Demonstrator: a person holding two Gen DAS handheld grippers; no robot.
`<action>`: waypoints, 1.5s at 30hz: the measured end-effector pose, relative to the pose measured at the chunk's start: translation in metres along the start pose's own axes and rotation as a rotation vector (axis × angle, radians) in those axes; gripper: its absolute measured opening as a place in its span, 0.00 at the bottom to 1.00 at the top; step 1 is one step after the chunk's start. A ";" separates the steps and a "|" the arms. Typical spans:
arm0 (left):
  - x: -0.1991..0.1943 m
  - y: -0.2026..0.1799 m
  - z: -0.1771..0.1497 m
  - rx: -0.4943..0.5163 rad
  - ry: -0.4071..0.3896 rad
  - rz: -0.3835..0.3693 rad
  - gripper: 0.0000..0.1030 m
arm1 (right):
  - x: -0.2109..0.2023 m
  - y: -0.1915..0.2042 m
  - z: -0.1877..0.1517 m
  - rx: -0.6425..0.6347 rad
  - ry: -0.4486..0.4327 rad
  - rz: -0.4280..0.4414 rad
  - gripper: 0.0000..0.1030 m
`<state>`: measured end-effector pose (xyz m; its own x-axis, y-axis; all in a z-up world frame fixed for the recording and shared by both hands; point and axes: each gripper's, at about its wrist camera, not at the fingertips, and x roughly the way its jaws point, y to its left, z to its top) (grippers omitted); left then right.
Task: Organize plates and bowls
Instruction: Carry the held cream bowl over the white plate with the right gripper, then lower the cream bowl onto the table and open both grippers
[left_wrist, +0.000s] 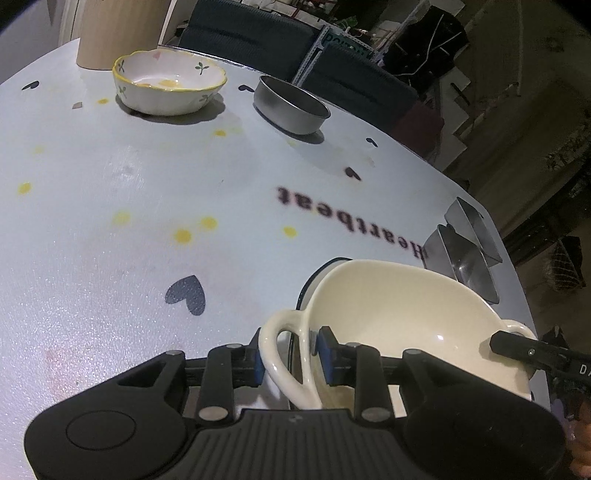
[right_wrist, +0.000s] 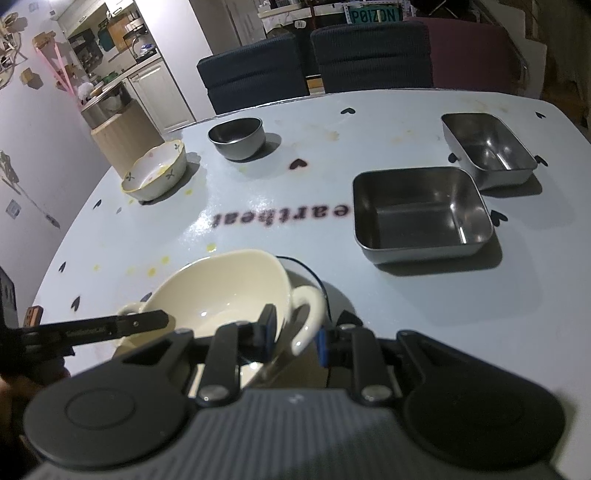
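Left gripper (left_wrist: 290, 356) pads straddle one loop handle of my cream bowl (left_wrist: 413, 317), contact unclear | right gripper (right_wrist: 293, 334) clamps opposite handle | bowl tilted over dark-rimmed plate (right_wrist: 317, 280) just ahead of both, handle axis runs gripper to gripper | right view alone shows both steel trays (right_wrist: 421, 214) fully.

Wide bare tabletop (right_wrist: 258, 192) open in the middle, before the cream bowl (right_wrist: 221, 284). Blocked on the right by two steel trays (right_wrist: 421, 218), just beside each other; at the far edge by floral bowl (right_wrist: 155, 173) and round steel bowl (right_wrist: 238, 138).
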<state>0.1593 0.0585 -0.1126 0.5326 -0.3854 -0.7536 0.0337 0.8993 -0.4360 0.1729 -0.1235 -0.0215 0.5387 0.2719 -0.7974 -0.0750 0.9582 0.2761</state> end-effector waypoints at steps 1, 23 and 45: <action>0.001 0.000 0.000 0.000 0.002 0.000 0.30 | 0.000 0.000 0.000 -0.001 0.001 -0.001 0.25; 0.003 -0.004 -0.001 0.028 0.000 0.021 0.32 | 0.002 -0.001 0.000 -0.019 0.028 -0.020 0.26; 0.002 -0.011 0.000 0.083 -0.001 0.050 0.33 | 0.011 -0.002 -0.001 -0.059 0.092 -0.069 0.28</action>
<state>0.1595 0.0475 -0.1090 0.5363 -0.3398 -0.7726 0.0769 0.9312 -0.3562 0.1779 -0.1219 -0.0318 0.4654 0.2095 -0.8599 -0.0908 0.9778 0.1891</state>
